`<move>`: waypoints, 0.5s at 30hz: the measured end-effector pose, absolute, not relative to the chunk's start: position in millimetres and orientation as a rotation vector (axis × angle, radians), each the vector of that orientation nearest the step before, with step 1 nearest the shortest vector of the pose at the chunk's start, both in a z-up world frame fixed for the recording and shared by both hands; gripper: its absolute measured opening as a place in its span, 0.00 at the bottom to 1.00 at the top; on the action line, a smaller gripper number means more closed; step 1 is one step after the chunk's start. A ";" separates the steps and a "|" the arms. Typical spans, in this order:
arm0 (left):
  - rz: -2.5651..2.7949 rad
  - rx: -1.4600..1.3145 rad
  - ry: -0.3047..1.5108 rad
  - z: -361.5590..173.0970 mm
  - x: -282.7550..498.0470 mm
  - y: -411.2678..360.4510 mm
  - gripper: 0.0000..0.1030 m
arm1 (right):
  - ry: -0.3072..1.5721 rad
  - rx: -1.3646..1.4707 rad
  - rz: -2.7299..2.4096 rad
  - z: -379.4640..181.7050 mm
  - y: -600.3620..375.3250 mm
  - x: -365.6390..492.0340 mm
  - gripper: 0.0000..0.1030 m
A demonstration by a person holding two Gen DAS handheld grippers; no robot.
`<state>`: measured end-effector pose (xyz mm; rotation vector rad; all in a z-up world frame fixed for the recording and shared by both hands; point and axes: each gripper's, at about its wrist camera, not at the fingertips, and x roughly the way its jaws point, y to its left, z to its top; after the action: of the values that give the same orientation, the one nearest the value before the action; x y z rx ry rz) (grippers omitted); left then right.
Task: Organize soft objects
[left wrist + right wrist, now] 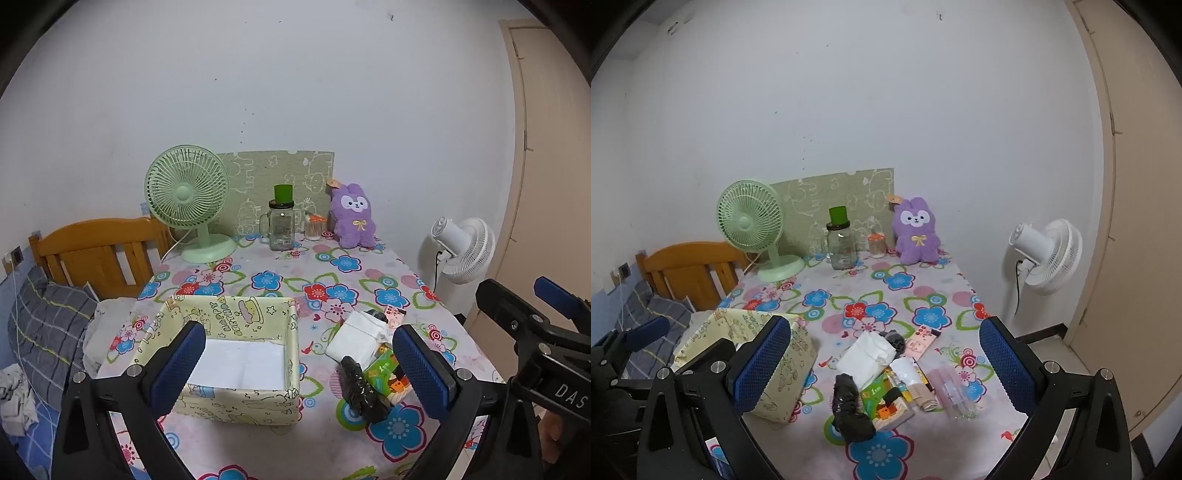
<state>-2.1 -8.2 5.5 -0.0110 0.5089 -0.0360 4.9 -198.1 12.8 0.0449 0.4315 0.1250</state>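
at the left of the flowered desk (332, 280) stands the yellow fabric box (236, 354), open and lined white. the left gripper (301, 363) hangs over it, fingers spread wide, holding nothing. just right of the box lie a white soft pack (866, 356), a black bundle (849, 410) and small packets. the right gripper (886, 363) hovers above these, fingers equally wide, empty.
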 end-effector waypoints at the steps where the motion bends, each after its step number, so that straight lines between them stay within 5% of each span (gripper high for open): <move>1: -0.033 -0.010 0.509 5.2 -2.4 -8.2 0.99 | 0.432 0.045 0.126 12.7 -198.4 5.3 1.00; 15: -0.023 -0.010 0.508 2.2 -0.8 -7.6 0.99 | 0.432 0.045 0.125 12.1 -198.1 4.7 1.00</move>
<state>-0.8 -7.6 2.2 -0.0102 0.5077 -0.0229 4.7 -198.1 12.1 0.0446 0.4316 0.1253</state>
